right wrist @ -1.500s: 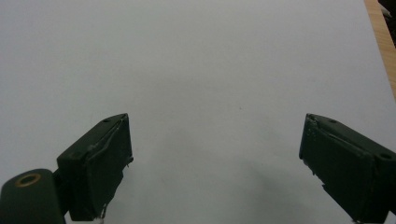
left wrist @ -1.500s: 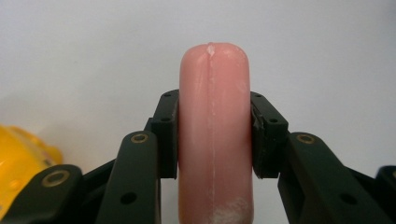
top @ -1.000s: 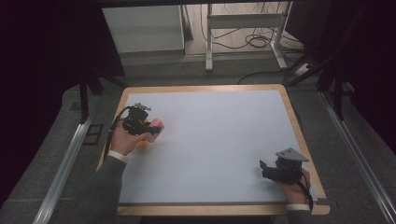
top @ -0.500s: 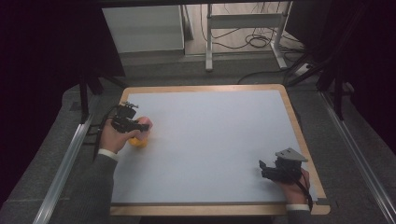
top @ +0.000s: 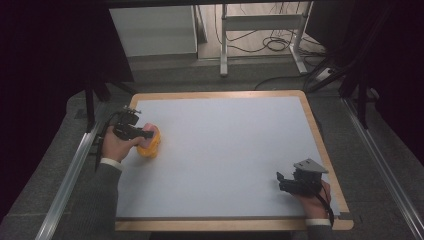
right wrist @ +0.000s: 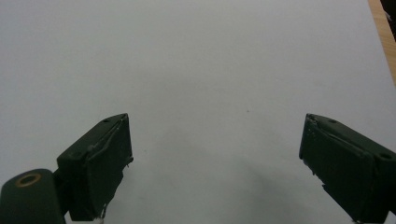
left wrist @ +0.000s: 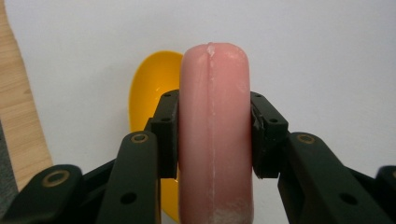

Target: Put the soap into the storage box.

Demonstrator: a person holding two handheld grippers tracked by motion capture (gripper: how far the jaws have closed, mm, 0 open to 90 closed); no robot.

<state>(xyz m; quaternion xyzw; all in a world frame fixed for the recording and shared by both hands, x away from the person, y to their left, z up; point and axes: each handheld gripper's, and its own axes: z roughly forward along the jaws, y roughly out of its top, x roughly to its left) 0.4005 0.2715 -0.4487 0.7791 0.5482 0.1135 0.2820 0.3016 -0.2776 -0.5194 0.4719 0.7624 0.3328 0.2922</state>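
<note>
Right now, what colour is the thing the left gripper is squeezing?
Pink; the left gripper view shows it best.

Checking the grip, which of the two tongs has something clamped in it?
The left tongs, shut on the pink piece above the yellow dish. The right tongs stand open over bare table.

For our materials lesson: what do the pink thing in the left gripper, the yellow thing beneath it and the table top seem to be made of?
Pink thing: probably moulded plastic or rubber, matt, with a raised seam down its middle and whitish scuffs. Yellow thing: likely smooth plastic, slightly glossy, bowl-shaped. Table top: a pale, matt sheet, material unclear, with a wood-look rim.
</note>
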